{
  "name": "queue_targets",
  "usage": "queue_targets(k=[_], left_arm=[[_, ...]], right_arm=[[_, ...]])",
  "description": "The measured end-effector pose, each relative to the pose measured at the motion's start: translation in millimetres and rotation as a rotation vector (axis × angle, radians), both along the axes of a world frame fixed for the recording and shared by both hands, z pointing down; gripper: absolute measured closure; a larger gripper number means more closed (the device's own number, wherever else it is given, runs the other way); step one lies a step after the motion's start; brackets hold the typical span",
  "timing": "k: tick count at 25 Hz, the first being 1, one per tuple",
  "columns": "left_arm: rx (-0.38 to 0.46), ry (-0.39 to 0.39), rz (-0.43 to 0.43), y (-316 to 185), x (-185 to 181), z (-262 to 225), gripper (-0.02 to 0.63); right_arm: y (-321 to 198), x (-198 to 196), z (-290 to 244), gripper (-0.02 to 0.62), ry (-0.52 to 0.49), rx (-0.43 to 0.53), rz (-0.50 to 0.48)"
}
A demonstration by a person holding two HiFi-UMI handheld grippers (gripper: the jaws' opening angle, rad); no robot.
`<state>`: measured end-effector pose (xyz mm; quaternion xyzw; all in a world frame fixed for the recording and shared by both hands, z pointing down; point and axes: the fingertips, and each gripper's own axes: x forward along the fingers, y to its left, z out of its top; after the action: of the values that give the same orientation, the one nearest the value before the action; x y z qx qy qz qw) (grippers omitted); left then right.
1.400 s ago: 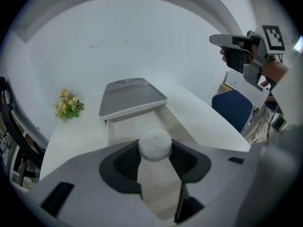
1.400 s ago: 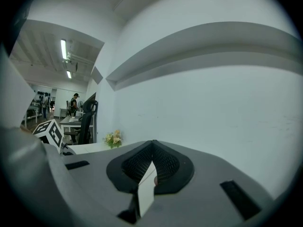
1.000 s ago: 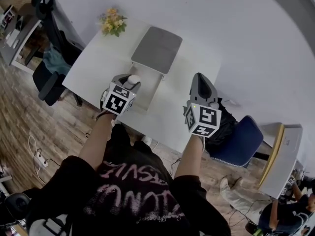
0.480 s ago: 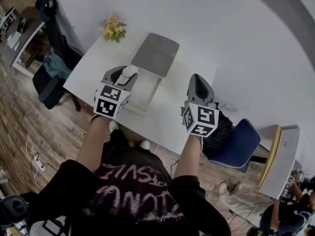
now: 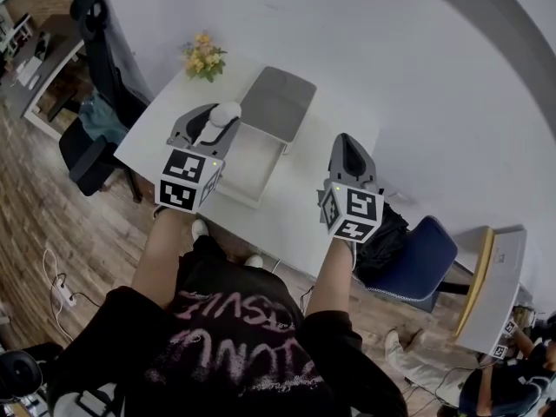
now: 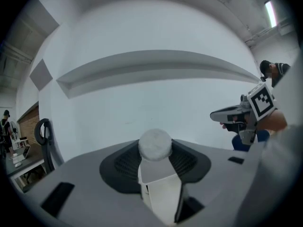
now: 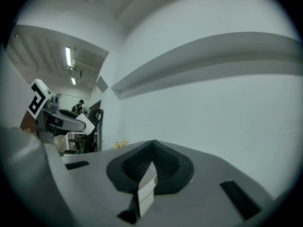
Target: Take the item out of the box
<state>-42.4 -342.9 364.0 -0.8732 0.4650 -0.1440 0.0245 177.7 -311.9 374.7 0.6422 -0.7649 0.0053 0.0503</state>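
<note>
An open white box [image 5: 246,165] with its grey lid [image 5: 276,102] folded back lies on the white table [image 5: 300,200]. My left gripper [image 5: 211,122] is raised above the box's left side, shut on a white item [image 5: 222,114] with a rounded top. In the left gripper view the item [image 6: 155,145] stands between the jaws, its round top past the tips. My right gripper [image 5: 348,145] hovers over the table to the right of the box, its jaws shut together with nothing between them [image 7: 150,161]. The box's inside is partly hidden by the left gripper.
A bunch of yellow flowers [image 5: 204,56] stands at the table's far left corner. A black office chair [image 5: 94,24] is left of the table, and a blue chair [image 5: 423,256] sits at its right end. A plain white wall lies beyond.
My left gripper has risen with the white item, from low over the box to well above it. The right gripper has stayed almost in place.
</note>
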Motion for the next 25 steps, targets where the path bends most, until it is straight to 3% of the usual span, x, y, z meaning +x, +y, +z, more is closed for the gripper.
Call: queue_targets(k=[14, 25], left_arm=[[0.070, 0.062, -0.045, 10, -17, -32, 0.426], [0.115, 0.062, -0.066, 13, -23, -53, 0.428]], right_arm=[[1, -7, -6, 0.586, 0.019, 0.004, -0.010], [-3, -10, -11, 0.586, 0.017, 0.018, -0.022]])
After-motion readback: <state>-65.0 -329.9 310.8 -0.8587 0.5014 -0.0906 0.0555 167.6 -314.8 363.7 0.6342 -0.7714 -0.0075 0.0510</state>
